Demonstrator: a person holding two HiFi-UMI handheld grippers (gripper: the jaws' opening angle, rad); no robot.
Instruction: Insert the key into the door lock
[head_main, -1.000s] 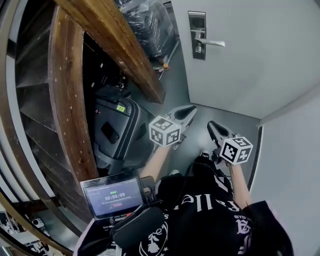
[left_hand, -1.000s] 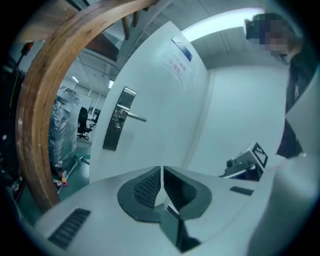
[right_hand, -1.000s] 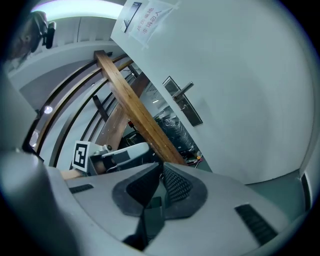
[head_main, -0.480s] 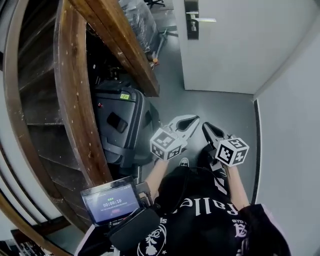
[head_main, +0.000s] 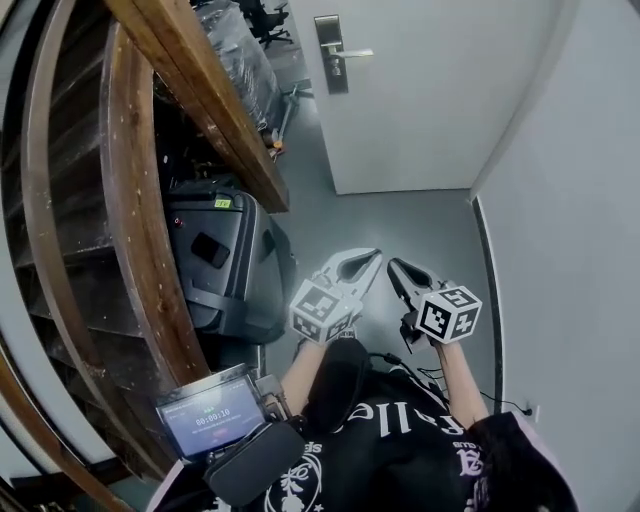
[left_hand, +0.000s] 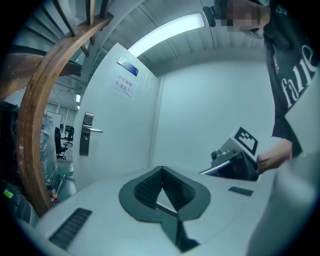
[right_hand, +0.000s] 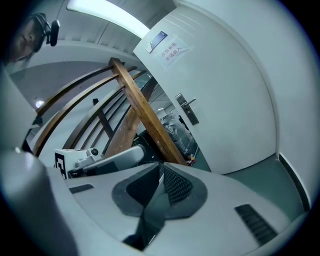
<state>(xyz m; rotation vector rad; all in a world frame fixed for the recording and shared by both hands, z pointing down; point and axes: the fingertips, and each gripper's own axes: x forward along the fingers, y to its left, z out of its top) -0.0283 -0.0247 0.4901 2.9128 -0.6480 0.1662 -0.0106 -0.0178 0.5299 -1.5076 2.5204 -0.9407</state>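
Note:
The white door's lock plate with its lever handle (head_main: 333, 45) is far ahead at the top of the head view. It also shows in the left gripper view as the lock plate (left_hand: 86, 134) and in the right gripper view as the lock plate (right_hand: 186, 109). My left gripper (head_main: 368, 258) and right gripper (head_main: 393, 266) are held side by side at waist height, well short of the door. The left gripper (left_hand: 162, 168) has its tips together. The right gripper (right_hand: 162, 164) is shut too, with a thin pale sliver between the pads. I cannot make out a key.
A wooden stair stringer (head_main: 200, 110) slants down the left. Under it stands a black case (head_main: 225, 265). Wrapped chairs (head_main: 235, 50) sit beside the door. A white wall (head_main: 570, 200) closes the right side. A tablet (head_main: 205, 415) hangs at the person's waist.
The door and lock have slid up and left in the head view and look smaller. Both grippers sit a little lower in frame, still shut and side by side.

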